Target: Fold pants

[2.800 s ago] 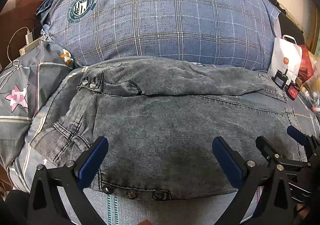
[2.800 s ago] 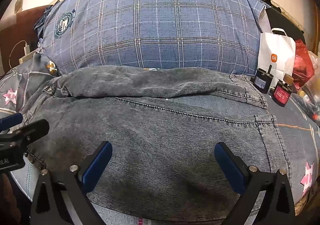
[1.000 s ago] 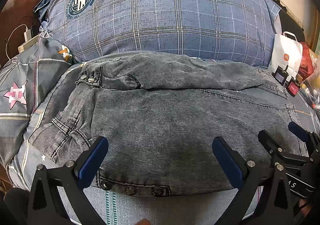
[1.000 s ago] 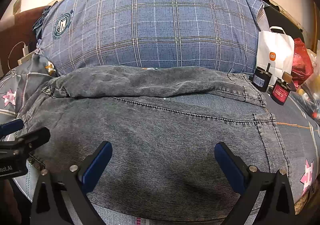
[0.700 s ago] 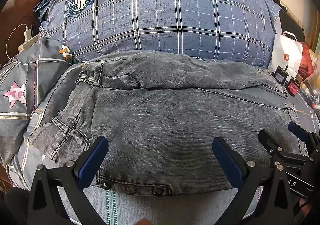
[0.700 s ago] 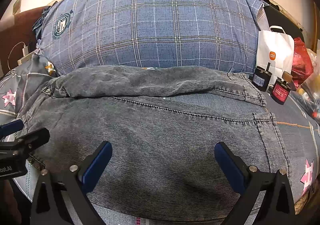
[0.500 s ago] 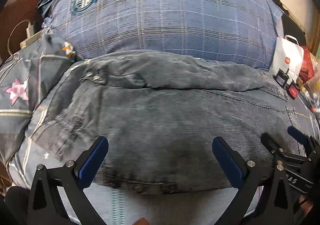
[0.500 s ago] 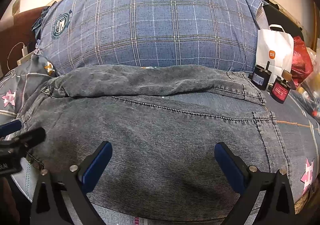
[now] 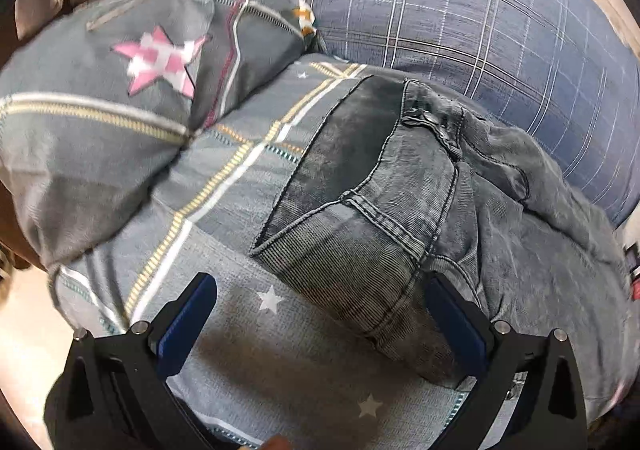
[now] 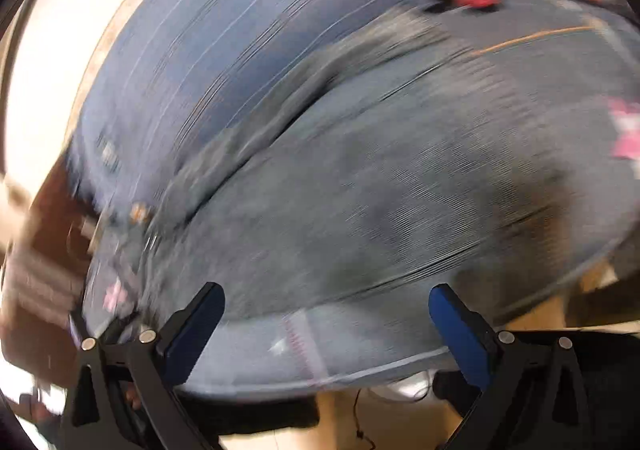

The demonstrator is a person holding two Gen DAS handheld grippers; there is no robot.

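The left tongs (image 9: 320, 314) stand wide apart, empty, at the folded jeans' (image 9: 400, 217) corner on the bed (image 9: 224, 185). The right tongs (image 10: 324, 318) gape too, holding nothing above the blurred denim.

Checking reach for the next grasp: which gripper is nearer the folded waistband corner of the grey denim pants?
Left. The left gripper is open right at the waistband corner; the right gripper hangs open over blurred denim, that corner unseen.
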